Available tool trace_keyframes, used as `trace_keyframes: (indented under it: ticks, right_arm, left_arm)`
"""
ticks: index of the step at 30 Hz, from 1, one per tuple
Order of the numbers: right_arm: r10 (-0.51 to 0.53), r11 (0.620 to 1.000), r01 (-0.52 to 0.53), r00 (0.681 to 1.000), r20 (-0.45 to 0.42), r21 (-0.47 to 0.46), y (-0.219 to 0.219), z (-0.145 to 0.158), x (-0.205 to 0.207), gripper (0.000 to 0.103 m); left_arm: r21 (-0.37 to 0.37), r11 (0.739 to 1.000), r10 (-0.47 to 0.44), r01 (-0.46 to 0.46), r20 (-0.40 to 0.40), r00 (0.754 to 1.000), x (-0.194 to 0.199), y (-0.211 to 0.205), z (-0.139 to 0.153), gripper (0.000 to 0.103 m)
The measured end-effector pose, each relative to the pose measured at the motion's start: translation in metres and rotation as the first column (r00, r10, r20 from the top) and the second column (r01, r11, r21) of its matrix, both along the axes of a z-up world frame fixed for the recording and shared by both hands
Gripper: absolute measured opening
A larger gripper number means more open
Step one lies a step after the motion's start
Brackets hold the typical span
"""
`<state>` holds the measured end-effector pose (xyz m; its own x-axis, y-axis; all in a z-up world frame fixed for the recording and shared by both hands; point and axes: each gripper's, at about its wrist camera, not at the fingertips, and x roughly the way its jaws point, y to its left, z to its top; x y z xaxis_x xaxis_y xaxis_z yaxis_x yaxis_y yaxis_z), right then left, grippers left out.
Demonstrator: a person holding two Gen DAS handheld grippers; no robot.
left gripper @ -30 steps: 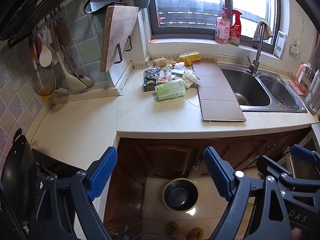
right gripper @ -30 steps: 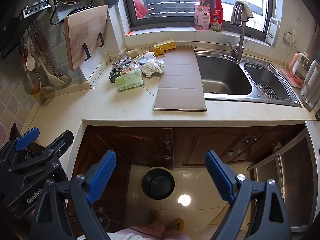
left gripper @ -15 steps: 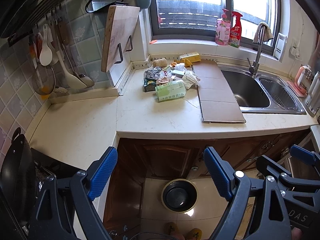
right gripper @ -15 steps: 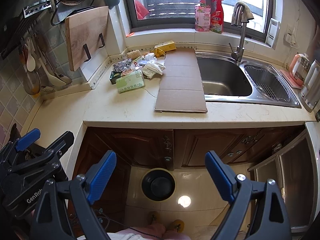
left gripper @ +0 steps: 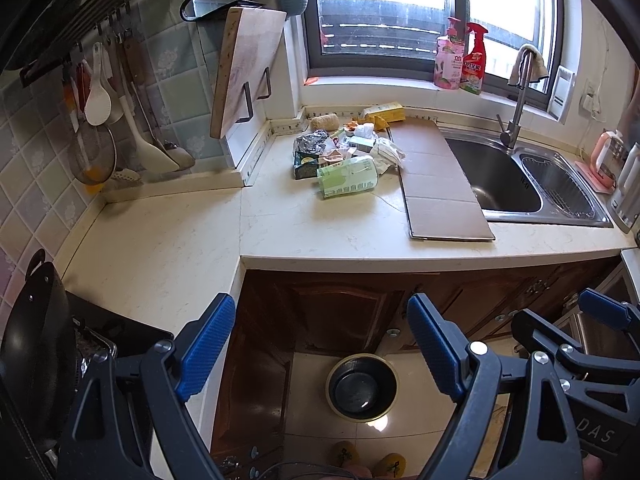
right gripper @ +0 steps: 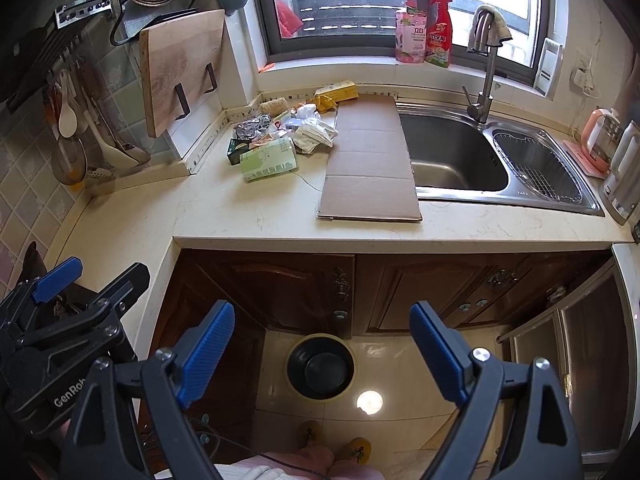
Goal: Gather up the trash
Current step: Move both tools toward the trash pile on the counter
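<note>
Two grippers hang side by side above the floor in front of the cabinets, well short of the surface. The left gripper (left gripper: 320,344) has its jaws spread wide with nothing between them, and the right gripper (right gripper: 322,346) likewise stands wide apart and empty; each shows at the edge of the other's view.

The trash pile (left gripper: 344,156) lies toward the back of the surface (left gripper: 160,248), near the corner where the wall steps out under the leaning cutting board (left gripper: 244,68). In it are a pale green packet (left gripper: 347,177) at the front, a dark green box (left gripper: 306,164) just left of it, crumpled silver foil (left gripper: 310,140) behind that, white crumpled paper (left gripper: 386,152) on the right and a yellow box (left gripper: 384,111) at the back edge. A flattened strip of cardboard (left gripper: 436,176) lies just right of the pile, running from the back edge to near the front edge, with its right side along the sink (left gripper: 492,176).

On the floor below the front edge stands a round bin (left gripper: 362,388) with a dark liner, seen between the jaws of both grippers. Yellow slippers (right gripper: 356,448) show at the bottom of the right view.
</note>
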<state>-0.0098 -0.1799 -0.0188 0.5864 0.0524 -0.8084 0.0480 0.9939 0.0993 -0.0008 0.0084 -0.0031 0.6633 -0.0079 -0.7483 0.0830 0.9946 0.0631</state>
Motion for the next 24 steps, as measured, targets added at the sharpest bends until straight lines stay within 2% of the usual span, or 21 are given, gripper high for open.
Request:
trace_keyframes:
  ticks: [14,24]
  right_arm:
    - [-0.002,1.000,0.002,1.000,0.007,-0.021,0.010,0.002,0.010,0.089]
    - [-0.014,1.000,0.014,1.000,0.004,-0.017,0.015,0.002,0.027,0.088]
  left_arm:
    - [0.001,1.000,0.001,-0.001,0.007,1.000,0.003,0.004,0.000,0.086]
    - [-0.009,1.000,-0.026,0.026,-0.003,1.000,0.035,0.014,0.002,0.087]
